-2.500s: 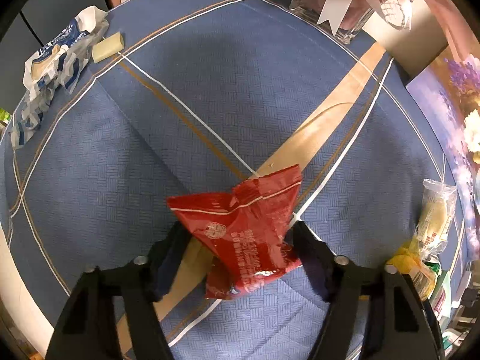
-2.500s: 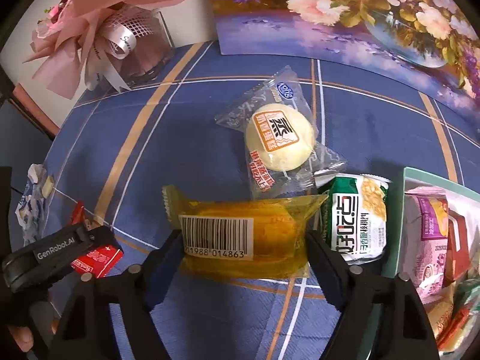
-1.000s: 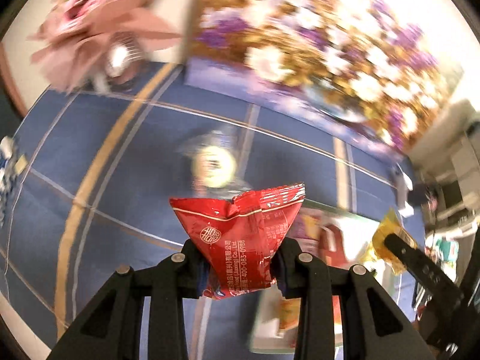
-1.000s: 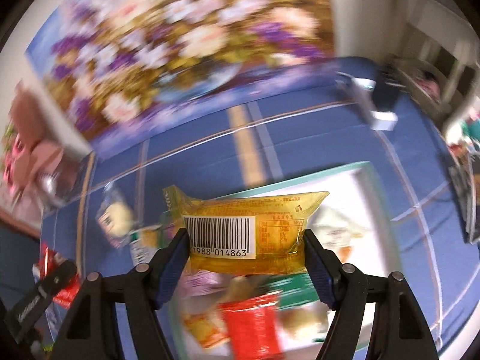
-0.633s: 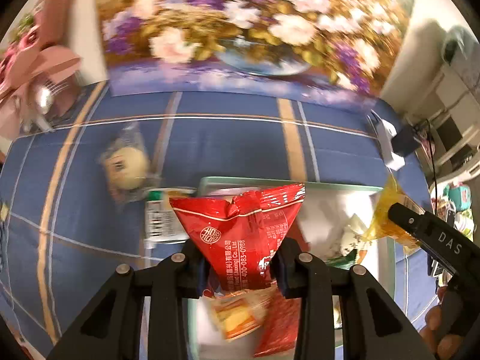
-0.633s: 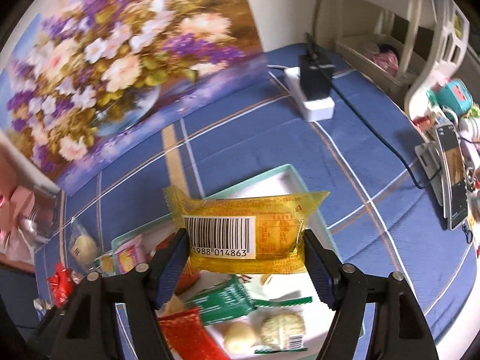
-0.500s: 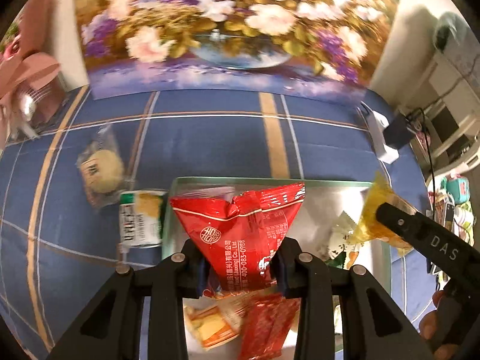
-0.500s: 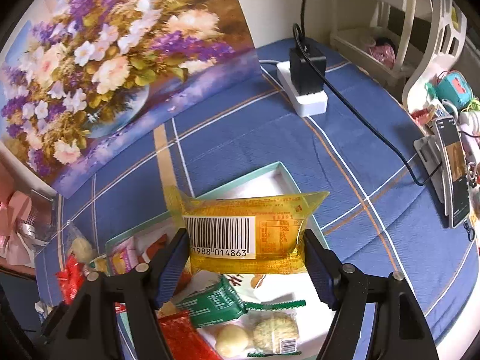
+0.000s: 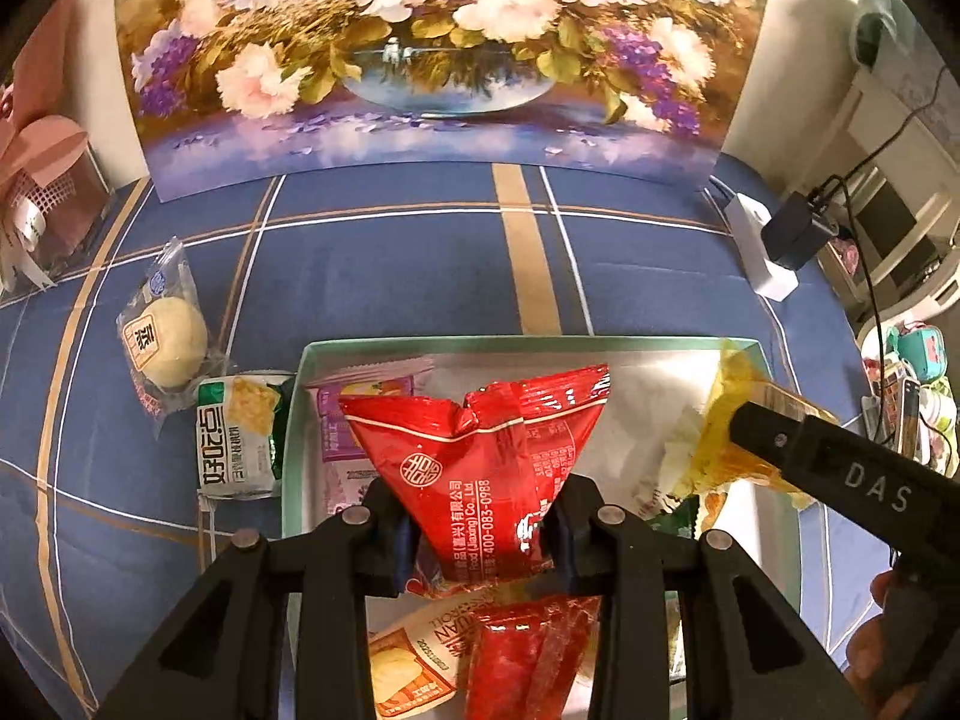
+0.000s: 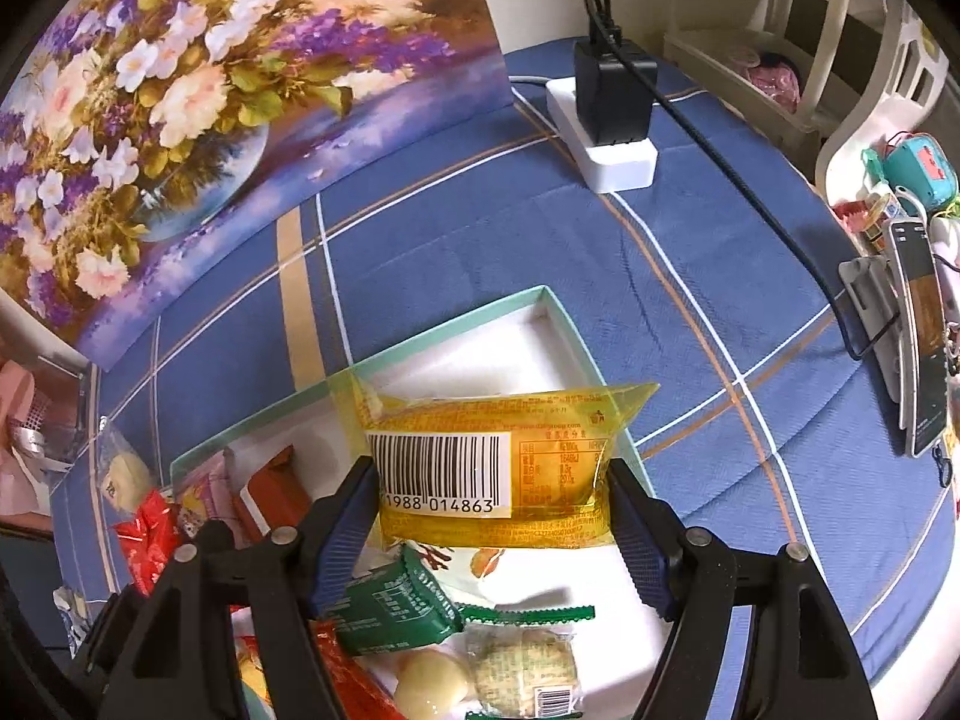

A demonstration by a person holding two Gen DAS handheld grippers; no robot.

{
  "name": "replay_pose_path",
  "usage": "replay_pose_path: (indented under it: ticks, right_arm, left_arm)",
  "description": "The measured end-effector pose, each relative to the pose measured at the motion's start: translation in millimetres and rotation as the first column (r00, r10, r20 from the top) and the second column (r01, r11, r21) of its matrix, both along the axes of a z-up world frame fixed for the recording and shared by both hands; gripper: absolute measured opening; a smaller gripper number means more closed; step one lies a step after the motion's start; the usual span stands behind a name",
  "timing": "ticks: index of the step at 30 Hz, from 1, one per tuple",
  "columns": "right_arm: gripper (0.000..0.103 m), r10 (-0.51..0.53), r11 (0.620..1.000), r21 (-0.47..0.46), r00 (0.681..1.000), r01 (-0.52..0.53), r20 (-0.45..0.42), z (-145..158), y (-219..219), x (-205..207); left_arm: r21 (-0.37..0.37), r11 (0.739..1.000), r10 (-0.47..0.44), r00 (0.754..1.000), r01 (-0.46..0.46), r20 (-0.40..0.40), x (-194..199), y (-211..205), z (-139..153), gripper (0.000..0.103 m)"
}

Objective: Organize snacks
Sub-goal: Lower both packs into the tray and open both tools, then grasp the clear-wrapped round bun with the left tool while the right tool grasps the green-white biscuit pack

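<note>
My left claw [image 9: 480, 531] is clamped tight on a red snack packet [image 9: 480, 462], pinching its lower part so the crinkled top fans out above the pads. Directly beneath and ahead of that claw sits the teal-rimmed tray [image 9: 297, 420] on the blue plaid worktop [image 9: 390, 264]. Under the claw I can see more snacks already in the tray: a purple packet [image 9: 342, 420] just left of the red one, another red wrapper [image 9: 528, 654] below my fingers, and a pale roll packet [image 9: 408, 666] beside it.

Left of the left claw, outside the tray, a green-and-white snack bag [image 9: 237, 438] lies against the tray's wall, and a wrapped round bun [image 9: 165, 339] lies just beyond it on the worktop.

My right claw [image 10: 495, 495] grips a yellow packet [image 10: 492, 468] across its width, barcode facing the camera, pads pressing on both ends. It hangs over the tray's far right corner [image 10: 543, 300]. Below this claw lie a green wrapper [image 10: 396, 606], a round pale sweet [image 10: 432, 690] and a wrapped biscuit [image 10: 522, 672].

From the left wrist view the right claw shows at the right edge with the yellow packet in it, well apart from the red one. Ahead of both claws a flower painting [image 9: 420, 48] stands at the worktop's far edge, and a white power strip [image 10: 606, 150] lies to the right.
</note>
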State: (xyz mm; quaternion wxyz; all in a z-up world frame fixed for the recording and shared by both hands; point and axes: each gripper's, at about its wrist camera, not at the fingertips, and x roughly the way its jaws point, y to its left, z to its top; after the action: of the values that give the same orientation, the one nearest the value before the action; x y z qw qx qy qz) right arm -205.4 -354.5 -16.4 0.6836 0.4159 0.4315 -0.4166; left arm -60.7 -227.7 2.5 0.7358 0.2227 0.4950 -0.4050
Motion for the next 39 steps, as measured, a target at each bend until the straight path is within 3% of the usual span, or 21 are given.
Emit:
replay_pose_path:
  ticks: [6,8,10,17,20,28,32,39]
  right_arm:
    - [0.077,0.036,0.999,-0.012,0.999,-0.036,-0.018,2,5,7]
    - [0.077,0.042,0.999,-0.008,0.999,-0.043,-0.016,2,5,9]
    - [0.077,0.050,0.999,-0.010,0.999,-0.050,-0.021,2,5,10]
    - [0.078,0.049,0.999,0.006,0.999,-0.049,0.000,0,4,12]
    - [0.081,0.047,0.999,0.013,0.999,-0.047,0.012,-3,3,12]
    - [0.096,0.034,0.999,0.011,0.998,-0.035,0.049,-5,5,14]
    - [0.102,0.050,0.998,-0.025,0.996,-0.049,0.069,1,10,21]
    - [0.102,0.138,0.983,-0.139,0.978,-0.116,0.154,30,34,61]
  left_arm:
    - [0.000,1.000,-0.002,1.000,0.002,-0.016,-1,-2,1,0.041]
    - [0.000,1.000,-0.001,1.000,0.001,-0.019,-1,-2,2,0.055]
    - [-0.001,1.000,-0.002,1.000,0.002,-0.021,-1,-2,3,0.061]
    - [0.003,0.999,0.033,0.999,-0.033,-0.030,9,1,12,0.066]
    - [0.029,0.997,0.068,0.997,-0.068,-0.024,19,3,13,0.078]
    - [0.001,0.984,0.175,0.981,-0.176,-0.083,56,25,17,0.078]
    - [-0.015,0.962,0.271,0.961,-0.273,-0.056,90,46,22,0.084]
    - [-0.050,0.888,0.452,0.887,-0.458,-0.092,165,101,18,0.088]
